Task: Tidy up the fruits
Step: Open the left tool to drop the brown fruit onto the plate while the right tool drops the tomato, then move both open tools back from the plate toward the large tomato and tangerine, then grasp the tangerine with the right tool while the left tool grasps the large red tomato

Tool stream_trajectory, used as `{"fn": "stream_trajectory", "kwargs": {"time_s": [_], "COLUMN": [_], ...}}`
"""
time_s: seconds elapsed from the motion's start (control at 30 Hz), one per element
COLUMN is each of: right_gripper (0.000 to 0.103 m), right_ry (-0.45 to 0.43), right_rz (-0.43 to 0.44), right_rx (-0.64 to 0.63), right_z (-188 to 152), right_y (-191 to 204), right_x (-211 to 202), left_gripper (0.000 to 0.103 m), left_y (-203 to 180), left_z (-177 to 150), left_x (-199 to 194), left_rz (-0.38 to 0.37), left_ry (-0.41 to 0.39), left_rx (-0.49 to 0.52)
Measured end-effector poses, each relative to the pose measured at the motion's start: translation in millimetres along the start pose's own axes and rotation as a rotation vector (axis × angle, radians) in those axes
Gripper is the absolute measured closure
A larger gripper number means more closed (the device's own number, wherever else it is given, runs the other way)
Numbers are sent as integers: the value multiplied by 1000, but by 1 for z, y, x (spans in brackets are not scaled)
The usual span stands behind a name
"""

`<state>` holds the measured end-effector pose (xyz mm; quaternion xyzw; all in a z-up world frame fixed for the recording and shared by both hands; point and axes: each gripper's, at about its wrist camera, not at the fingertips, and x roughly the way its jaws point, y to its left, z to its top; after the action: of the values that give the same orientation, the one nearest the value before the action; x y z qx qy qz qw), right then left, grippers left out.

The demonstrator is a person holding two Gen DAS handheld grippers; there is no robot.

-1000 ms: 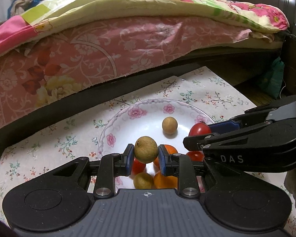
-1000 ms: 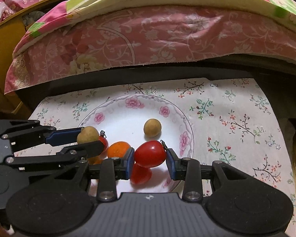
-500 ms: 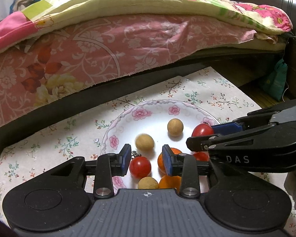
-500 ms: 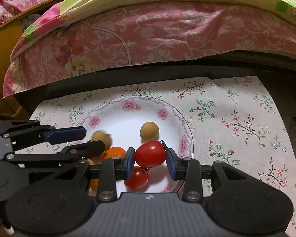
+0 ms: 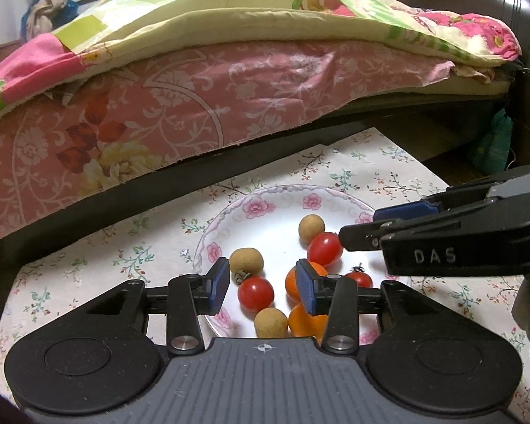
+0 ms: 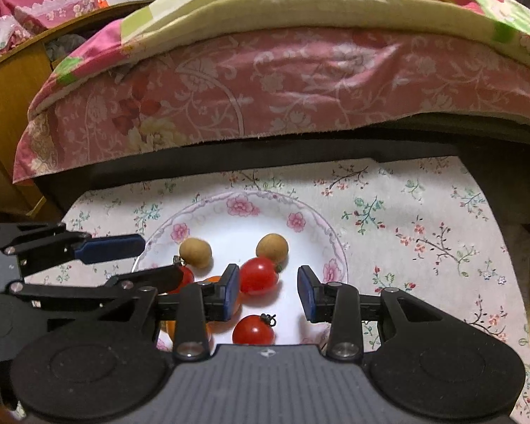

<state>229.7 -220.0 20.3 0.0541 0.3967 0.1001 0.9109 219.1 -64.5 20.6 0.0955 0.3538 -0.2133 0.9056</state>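
The left wrist view showed a brown fruit and an orange fruit at the near rim of the flowered plate; the right wrist view hid them behind the gripper bodies. The left gripper was opening, with nothing pressed between its pads; a red tomato lay on the plate below the gap. The right gripper stood spread, and a tomato lay on the plate beside its left pad. Two more brown fruits lay farther back. The plate stood on a floral cloth before a bed with a pink cover.
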Motion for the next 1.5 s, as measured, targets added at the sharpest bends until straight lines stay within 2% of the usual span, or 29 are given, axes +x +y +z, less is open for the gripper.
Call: {"fn": "stream_trajectory", "kwargs": {"time_s": [0.37, 0.8, 0.97, 1.13, 1.17, 1.23, 1.37, 1.5], "right_gripper": [67, 67, 67, 67, 67, 67, 67, 67], "right_ry": [0, 65, 70, 108, 119, 140, 160, 176], "right_rz": [6, 52, 62, 46, 46, 42, 48, 65], "right_rx": [-6, -30, -67, -68, -66, -69, -61, -53], "right_z": [-13, -68, -76, -80, -81, -83, -83, -82], "right_y": [11, 37, 50, 49, 47, 45, 39, 40], "right_x": [-34, -96, -105, -89, -84, -77, -69, -63], "left_gripper": [49, 45, 43, 42, 36, 31, 32, 35], "left_y": [-6, -31, -37, -33, -33, -32, -26, -18], "left_z": [-19, -73, -84, -89, -89, -91, -91, -87], "left_x": [-43, -104, -90, -62, -57, -50, -41, -36], "left_rz": [-5, 19, -23, -55, -54, -37, -6, -19], "left_ry": [-1, 85, 111, 131, 133, 127, 122, 116], "left_rx": [3, 48, 70, 33, 29, 39, 36, 2]}}
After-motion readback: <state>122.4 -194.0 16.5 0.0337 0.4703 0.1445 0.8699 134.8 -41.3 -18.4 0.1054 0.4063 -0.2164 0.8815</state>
